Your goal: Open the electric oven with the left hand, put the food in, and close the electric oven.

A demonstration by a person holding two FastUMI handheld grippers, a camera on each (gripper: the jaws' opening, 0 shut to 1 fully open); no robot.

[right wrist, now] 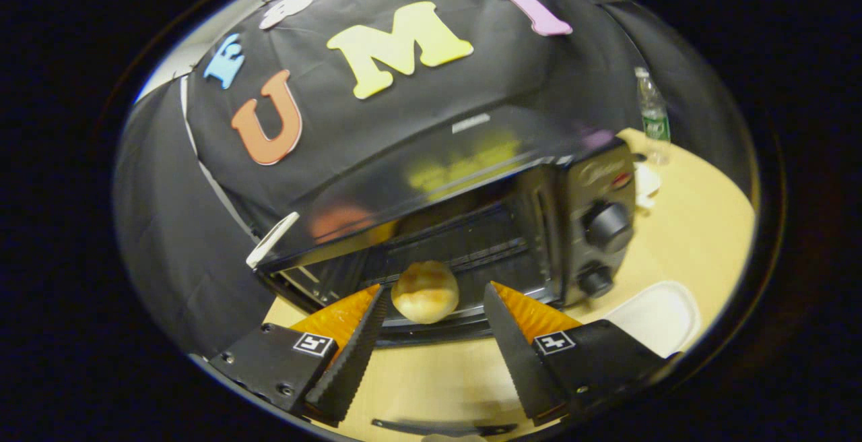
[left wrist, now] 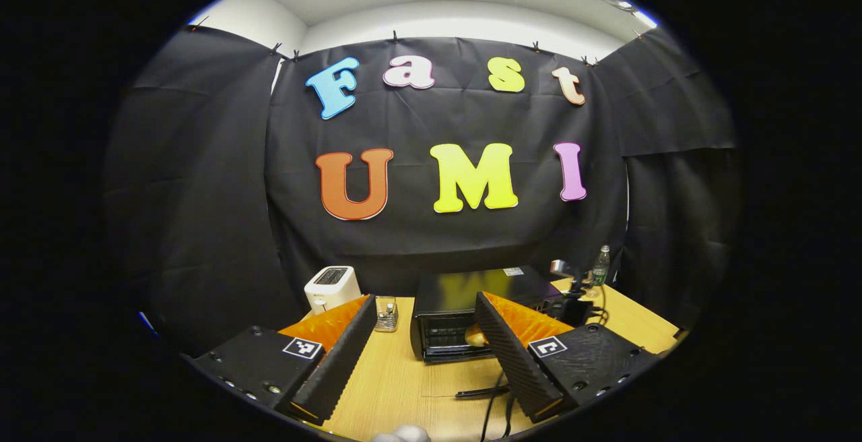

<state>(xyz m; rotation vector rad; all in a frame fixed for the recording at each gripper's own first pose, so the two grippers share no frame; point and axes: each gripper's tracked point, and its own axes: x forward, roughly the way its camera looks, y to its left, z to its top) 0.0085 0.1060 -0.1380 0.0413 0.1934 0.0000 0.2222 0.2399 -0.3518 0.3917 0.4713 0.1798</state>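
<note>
While bun point(right wrist: 425, 291) sits in oven point(right wrist: 471, 193), R gripper point(right wrist: 434, 324) open

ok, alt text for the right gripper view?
A bread roll sits at the front of the open black electric oven, between the spread fingers of the right gripper, untouched. A white tray lies on the wooden table beside the oven.

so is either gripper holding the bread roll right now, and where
No. The right gripper is open, its fingers apart from the bread roll inside the oven. The left gripper is open too.

Black oven point(right wrist: 471, 179), golden bun point(right wrist: 425, 291) (pale wooden table point(right wrist: 700, 240)).
</note>
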